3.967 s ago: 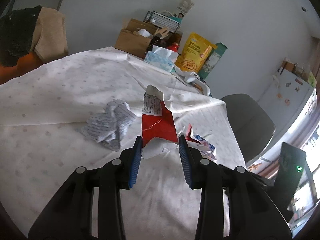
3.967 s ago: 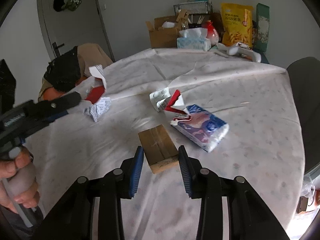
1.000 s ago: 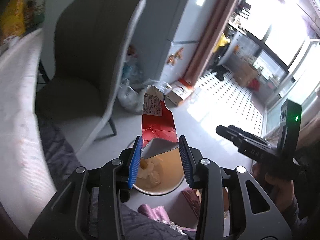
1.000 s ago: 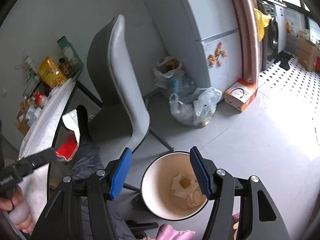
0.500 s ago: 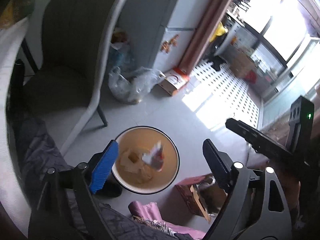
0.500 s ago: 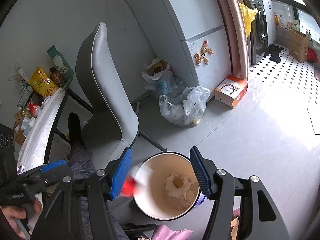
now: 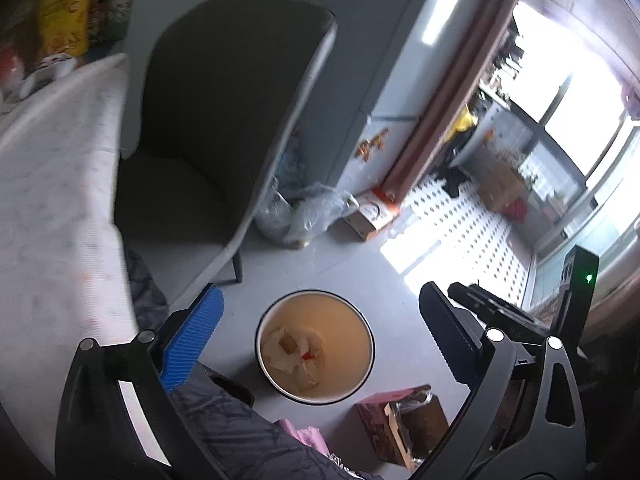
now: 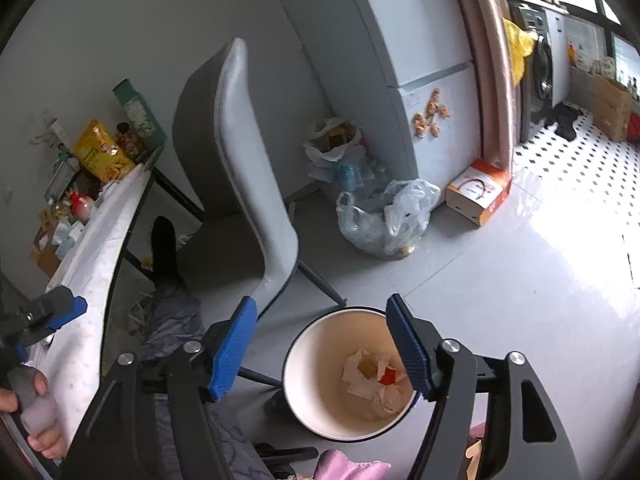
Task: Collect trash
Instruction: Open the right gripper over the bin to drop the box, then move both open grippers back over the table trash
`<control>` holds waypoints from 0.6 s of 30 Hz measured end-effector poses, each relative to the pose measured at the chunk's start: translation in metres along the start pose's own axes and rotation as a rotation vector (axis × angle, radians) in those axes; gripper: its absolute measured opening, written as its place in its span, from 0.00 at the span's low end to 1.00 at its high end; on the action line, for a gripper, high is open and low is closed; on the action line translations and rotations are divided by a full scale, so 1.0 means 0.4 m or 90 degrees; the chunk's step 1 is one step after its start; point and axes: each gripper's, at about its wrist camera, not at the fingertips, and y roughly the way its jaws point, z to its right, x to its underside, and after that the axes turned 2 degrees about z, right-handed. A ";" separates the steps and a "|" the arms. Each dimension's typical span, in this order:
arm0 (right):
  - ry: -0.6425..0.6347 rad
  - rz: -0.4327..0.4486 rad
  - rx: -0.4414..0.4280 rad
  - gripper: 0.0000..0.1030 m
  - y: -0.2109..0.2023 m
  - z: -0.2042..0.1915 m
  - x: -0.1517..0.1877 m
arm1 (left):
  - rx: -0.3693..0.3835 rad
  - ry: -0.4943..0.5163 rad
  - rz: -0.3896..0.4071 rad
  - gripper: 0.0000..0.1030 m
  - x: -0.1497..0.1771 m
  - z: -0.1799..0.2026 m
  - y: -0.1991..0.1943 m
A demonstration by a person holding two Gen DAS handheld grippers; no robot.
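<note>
The left gripper [image 7: 320, 330] hangs over the floor with its jaws opening very wide, and nothing is between them. Right below it stands the bin [image 7: 368, 354], round and open at the top. The trash [image 7: 296, 350], crumpled paper with a bit of red, lies at the bottom of the bin. The right gripper [image 8: 320, 346] is also above the bin [image 8: 296, 380], a little to one side, so the rim shows between its fingers. Its jaws are opening too and hold nothing. There is bare grey floor [image 8: 500, 280] past the bin, and that side is wide and free. To the left of both grippers the table edge [image 7: 120, 240] with its white cloth comes close, and the person's dark trouser leg [image 7: 240, 432] lies just under the left gripper. A grey chair [image 8: 248, 184] stands beyond the bin, and one of its thin legs reaches down near the rim. Farther off, plastic bags [image 8: 384, 216] and a small box [image 8: 476, 192] sit by the fridge [image 8: 420, 60]. Close on the right, an open pink box [image 7: 404, 420] rests on the floor just beside the bin. In the right view a hand [image 8: 24, 404] grips the left gripper's handle by the table edge.
</note>
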 end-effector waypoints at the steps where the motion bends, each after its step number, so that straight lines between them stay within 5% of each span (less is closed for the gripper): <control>1: -0.007 0.002 -0.007 0.71 -0.003 -0.016 -0.002 | -0.005 -0.008 0.011 0.94 -0.002 -0.015 -0.021; 9: -0.050 0.009 -0.047 0.88 -0.015 -0.145 -0.009 | -0.041 -0.057 0.075 0.94 -0.008 -0.118 -0.148; 18: -0.101 0.012 -0.077 0.93 -0.034 -0.299 -0.009 | -0.077 -0.112 0.141 0.94 0.014 -0.224 -0.283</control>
